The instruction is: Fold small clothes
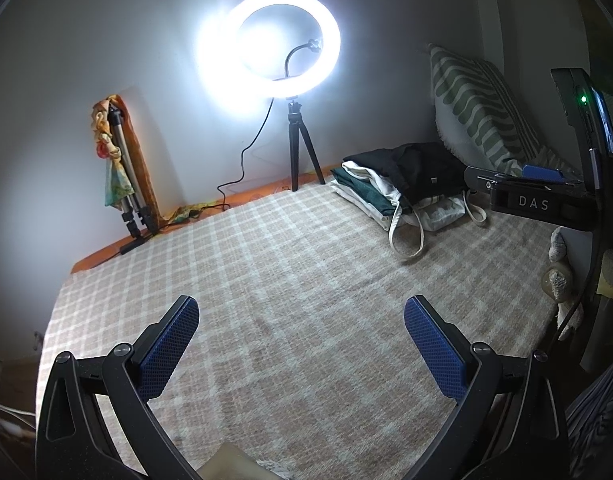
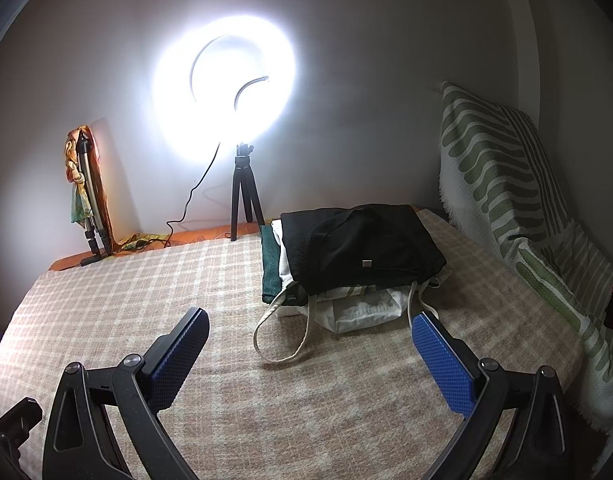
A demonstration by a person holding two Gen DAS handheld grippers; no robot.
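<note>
A pile of small clothes (image 2: 358,256) lies at the far right of the checked blanket (image 2: 146,292): a black garment on top, white and dark green pieces under it, and a cream tote bag with loose handles (image 2: 282,332). The pile also shows in the left wrist view (image 1: 410,184). My right gripper (image 2: 310,320) is open and empty, hovering just in front of the pile. My left gripper (image 1: 302,312) is open and empty over bare blanket (image 1: 266,280), well short of the pile. The right gripper's body (image 1: 534,196) shows at the right of the left wrist view.
A lit ring light on a small tripod (image 2: 242,200) stands at the bed's far edge by the wall, its cable trailing left. A folded tripod with a colourful cloth (image 2: 86,196) leans at the far left. A green-striped pillow (image 2: 506,184) leans at the right.
</note>
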